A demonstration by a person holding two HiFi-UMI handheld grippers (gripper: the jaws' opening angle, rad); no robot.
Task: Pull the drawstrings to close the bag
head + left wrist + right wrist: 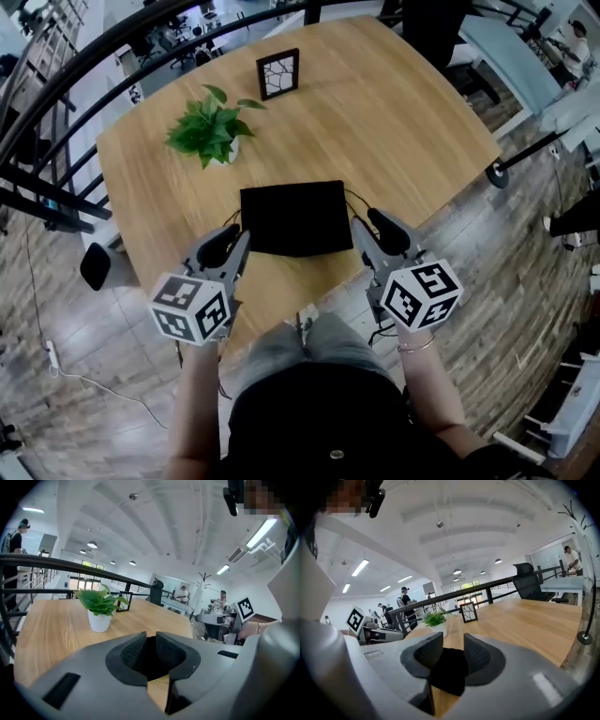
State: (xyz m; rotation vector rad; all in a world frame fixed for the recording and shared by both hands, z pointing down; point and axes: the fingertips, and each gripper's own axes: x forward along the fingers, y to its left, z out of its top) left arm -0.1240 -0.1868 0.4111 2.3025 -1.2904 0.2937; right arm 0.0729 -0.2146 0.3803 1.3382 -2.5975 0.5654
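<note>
Where the bag lies, head view: black bag (292, 217) flat on the wooden table (394, 122), close to its near edge and squarely between my two grippers. A potted plant (211, 131) and a picture frame (278, 74) stand farther off.
Drawstrings, head view: the left cord (235, 217) loops out thinly at the bag's left side and the right cord (356, 202) at its right. Neither is in my jaws.
Grippers, head view: left gripper (234, 239) just beside the bag's near-left corner, right gripper (366, 223) just beside its near-right corner. Both appear to hang above the table.
Left gripper view: jaws part-way apart, nothing between the pads, bare wood showing below the gap.
Right gripper view: jaws wide apart and empty. The bag's black cloth lies beyond them on the table, untouched.
Step in hand, my reading: take one cord in each gripper.
How to do it well: I should lower each tip onto its cord alone, clear of the cloth, and clamp firmly. Then I should draw left and right together, level and even, so the mouth gathers and the bag does not slide.
Risk: a thin cord may slip from the pads, or cloth get pinched with it.
</note>
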